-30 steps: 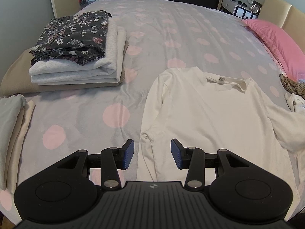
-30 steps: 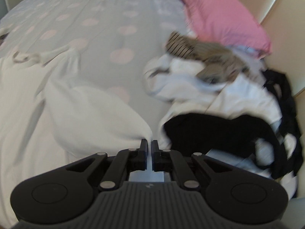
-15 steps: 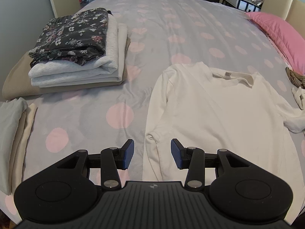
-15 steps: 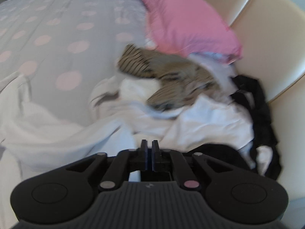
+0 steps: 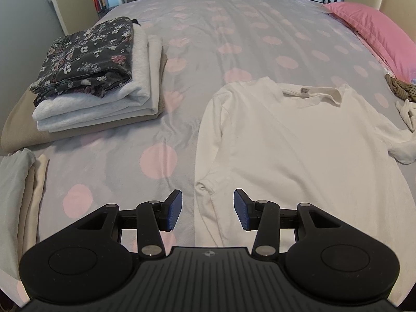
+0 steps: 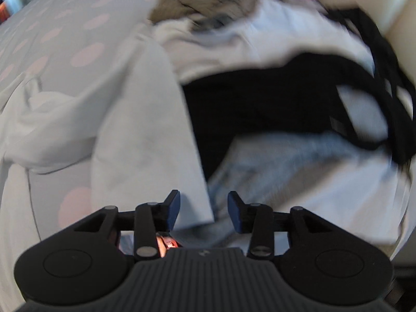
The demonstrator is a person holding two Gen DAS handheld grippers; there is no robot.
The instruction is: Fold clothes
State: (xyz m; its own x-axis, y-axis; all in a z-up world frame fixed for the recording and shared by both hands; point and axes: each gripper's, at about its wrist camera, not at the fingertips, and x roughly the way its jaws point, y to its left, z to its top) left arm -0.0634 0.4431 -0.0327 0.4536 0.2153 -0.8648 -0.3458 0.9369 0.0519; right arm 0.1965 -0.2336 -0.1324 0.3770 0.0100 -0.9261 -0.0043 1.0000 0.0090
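1. Grey cotton bedspread with pale pink dots covers the whole bed; its near edge is cut off behind the gripper bodies in both views.
2. White long-sleeved T-shirt lies flat on the bedspread, collar away from the camera. One sleeve is folded in along its side; the other trails out of the left wrist view at the edge.
3. A stack of folded clothes sits on the bedspread well apart from the shirt, a dark floral piece on top, grey fleece and a beige layer beneath. A second folded pile is cut off at the frame edge.
4. A heap of unfolded laundry, black, white, pale blue and striped brown, is blurred in the right wrist view; single garments are hard to tell apart.
5. A pink pillow lies at the head of the bed, partly out of frame.
6. The left gripper hovers with jaws spread wide, the shirt's folded sleeve and side hem below the gap.
7. The right gripper is also spread, holding nothing, with a white strip of cloth reaching between its fingers.
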